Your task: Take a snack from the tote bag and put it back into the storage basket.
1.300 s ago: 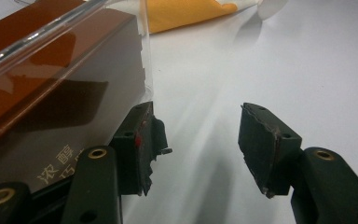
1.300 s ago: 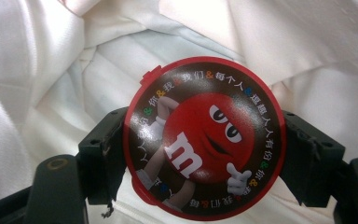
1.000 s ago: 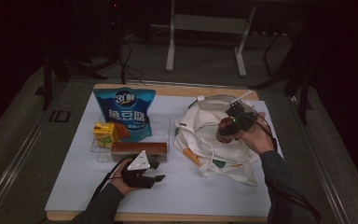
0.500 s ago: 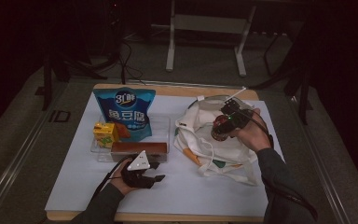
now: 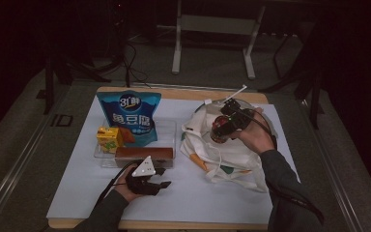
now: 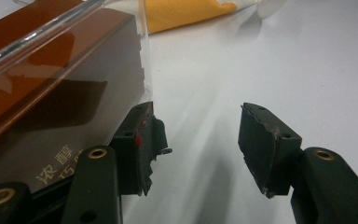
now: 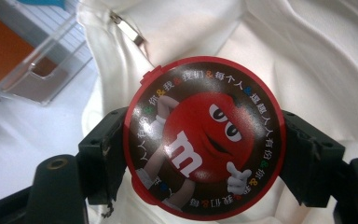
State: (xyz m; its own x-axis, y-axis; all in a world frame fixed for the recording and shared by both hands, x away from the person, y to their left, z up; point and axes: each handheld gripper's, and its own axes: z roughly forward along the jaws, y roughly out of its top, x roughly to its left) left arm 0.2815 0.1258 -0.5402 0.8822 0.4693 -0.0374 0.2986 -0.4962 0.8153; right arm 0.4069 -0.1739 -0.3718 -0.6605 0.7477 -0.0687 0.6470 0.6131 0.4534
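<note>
Gripping a round candy tin [image 7: 204, 137] over the white bag [image 7: 307, 56], right tool [image 7: 204, 154]; left tool [image 6: 196, 144] released.

Round red-rimmed candy tin [image 7: 204, 137], lid facing up, held above white cloth bag [image 7: 326, 60].

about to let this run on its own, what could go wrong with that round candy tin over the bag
The right gripper grips the round candy tin only by its curved rim, so it could twist or slip out. Below it the white cloth bag lies crumpled, its mouth not clearly open; the tin may land on a fold and roll off. The left gripper rests open beside the clear tray, not holding the bag, so the cloth may shift.
</note>
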